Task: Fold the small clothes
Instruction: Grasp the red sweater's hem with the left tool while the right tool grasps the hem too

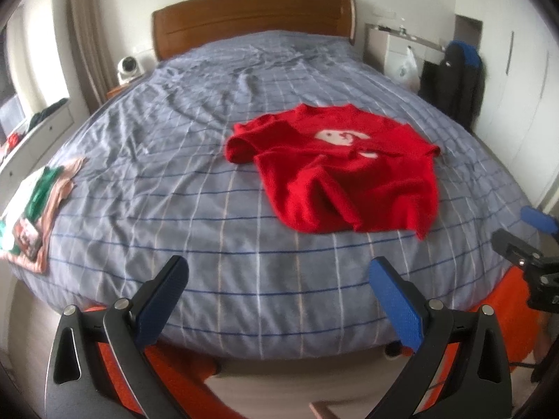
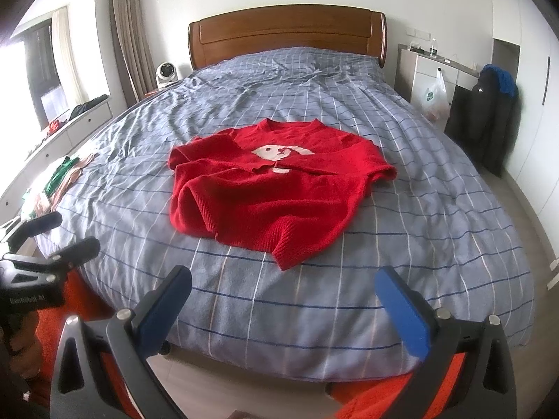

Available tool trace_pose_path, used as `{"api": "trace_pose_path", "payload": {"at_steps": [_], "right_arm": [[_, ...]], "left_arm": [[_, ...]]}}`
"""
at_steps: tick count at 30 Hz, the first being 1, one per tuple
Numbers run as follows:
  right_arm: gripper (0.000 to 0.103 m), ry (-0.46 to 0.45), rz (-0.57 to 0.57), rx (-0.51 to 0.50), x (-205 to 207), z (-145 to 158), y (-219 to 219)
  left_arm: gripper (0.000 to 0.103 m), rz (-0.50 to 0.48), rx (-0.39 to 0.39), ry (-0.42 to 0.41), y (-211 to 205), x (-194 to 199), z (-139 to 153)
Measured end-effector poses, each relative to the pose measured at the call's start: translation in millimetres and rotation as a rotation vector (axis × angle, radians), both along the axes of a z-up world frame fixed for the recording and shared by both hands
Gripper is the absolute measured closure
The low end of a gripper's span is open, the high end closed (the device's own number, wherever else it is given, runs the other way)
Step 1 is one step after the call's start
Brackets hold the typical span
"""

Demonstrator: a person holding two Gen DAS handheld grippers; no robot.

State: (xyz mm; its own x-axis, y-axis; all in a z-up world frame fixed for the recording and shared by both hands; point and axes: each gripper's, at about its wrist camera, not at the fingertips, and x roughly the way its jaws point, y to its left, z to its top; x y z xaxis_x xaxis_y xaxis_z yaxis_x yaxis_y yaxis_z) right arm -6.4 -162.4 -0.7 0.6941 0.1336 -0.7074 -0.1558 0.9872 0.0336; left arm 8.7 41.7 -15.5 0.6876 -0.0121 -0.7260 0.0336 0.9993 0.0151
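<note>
A small red sweater (image 1: 344, 171) (image 2: 276, 192) with a white figure on its chest lies rumpled on the checked blue bedspread (image 1: 195, 216) (image 2: 401, 262), neck toward the headboard, one sleeve folded across the front. My left gripper (image 1: 279, 279) hovers open over the foot of the bed, short of the sweater and to its left. My right gripper (image 2: 284, 289) also stands open, just short of the sweater's hem, with nothing between its fingers. Each gripper shows at the edge of the other's view: the right one (image 1: 520, 237), the left one (image 2: 59, 237) held by a hand.
A stack of folded clothes (image 1: 33, 209) (image 2: 56, 181) lies at the bed's left edge. A wooden headboard (image 2: 286, 31) stands at the far end, a fan (image 2: 167, 74) left of it. A desk, a plastic bag (image 2: 435, 97) and a dark jacket (image 2: 489, 118) stand on the right.
</note>
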Motion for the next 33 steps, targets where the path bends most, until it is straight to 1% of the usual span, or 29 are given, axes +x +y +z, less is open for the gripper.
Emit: {"api": "trace_pose_path", "payload": {"at_steps": [4,6,8,9,11,12,13,14,15,16,17,18,19,20,21,22,23,24,25,26,28,29,31,32,33], "right_arm": [[0.000,-0.021,-0.006,-0.010,-1.3,3.0,-0.4],[0.000,-0.020,-0.010,-0.009,1.2,1.4,-2.5],[0.000,-0.023,-0.014,-0.013,5.1,-1.7,-6.2],[0.000,-0.037,-0.011,-0.013,8.4,-5.3,-10.3],[0.000,-0.036,0.015,0.005,15.9,-20.1,-19.1],[0.000,0.002,0.031,0.028,25.7,-35.1,-25.4],[0.000,0.032,0.047,0.061,33.0,-47.6,-30.9],[0.000,0.073,0.064,0.106,41.8,-62.1,-36.1],[0.000,0.152,0.077,0.187,55.7,-82.1,-42.7],[0.002,0.212,0.086,0.267,65.0,-95.8,-47.0],[0.005,0.262,0.093,0.365,73.5,-109.7,-51.7],[0.015,0.298,0.094,0.491,84.3,-124.6,-57.3],[0.025,0.311,0.090,0.548,91.0,-132.1,-59.8],[0.028,0.311,0.087,0.599,98.2,-138.1,-61.4],[0.035,0.296,0.079,0.662,107.9,-142.3,-64.9],[0.047,0.281,0.070,0.714,114.7,-144.0,-68.8],[0.057,0.268,0.049,0.776,123.9,-145.3,-74.9],[0.076,0.257,0.032,0.811,129.5,-144.5,-79.2],[0.088,0.237,0.016,0.842,135.1,-140.2,-85.3],[0.088,0.212,0.009,0.857,139.2,-134.5,-90.2],[0.089,0.170,0.008,0.854,144.0,-120.7,-97.1],[0.089,0.159,0.009,0.851,143.8,-115.1,-98.0],[0.092,0.148,0.009,0.838,143.7,-109.8,-100.8],[0.092,0.152,0.003,0.828,144.8,-106.5,-101.8],[0.092,0.156,-0.005,0.816,143.6,-107.2,-103.8]], "left_arm": [[0.000,0.025,-0.012,0.018,8.6,7.7,-4.5],[0.000,0.013,-0.038,0.017,11.1,14.0,-9.4],[0.000,-0.003,-0.053,0.021,14.2,26.2,-21.4],[0.000,-0.016,-0.060,0.042,15.7,36.0,-31.7],[0.001,-0.070,-0.125,0.136,19.0,64.7,-63.5],[0.001,-0.094,-0.175,0.208,20.7,83.3,-85.3],[0.002,-0.107,-0.209,0.252,20.0,94.6,-99.2],[0.004,-0.121,-0.235,0.278,18.6,103.6,-110.3],[0.007,-0.137,-0.242,0.293,13.8,113.5,-121.6],[0.007,-0.146,-0.230,0.292,8.4,118.9,-126.3],[0.007,-0.155,-0.210,0.275,2.1,123.6,-127.9],[0.007,-0.164,-0.194,0.252,-3.5,126.8,-126.7],[0.007,-0.182,-0.191,0.216,-10.9,131.5,-122.7],[0.011,-0.195,-0.200,0.193,-15.9,136.3,-118.9],[0.024,-0.208,-0.217,0.175,-20.6,142.3,-114.7],[0.030,-0.226,-0.243,0.165,-27.1,151.9,-108.5],[0.039,-0.239,-0.261,0.162,-31.0,160.3,-103.0],[0.042,-0.252,-0.284,0.146,-36.3,169.6,-94.3],[0.042,-0.259,-0.301,0.126,-38.0,174.6,-87.7],[0.042,-0.266,-0.314,0.108,-38.9,179.1,-83.6],[0.042,-0.282,-0.332,0.085,-38.8,183.4,-77.6],[0.046,-0.286,-0.329,0.085,-39.3,184.6,-78.2],[0.056,-0.283,-0.308,0.104,-40.3,184.8,-85.5],[0.067,-0.276,-0.307,0.116,-37.6,184.1,-89.0],[0.071,-0.269,-0.321,0.137,-33.5,183.2,-94.6]]}}
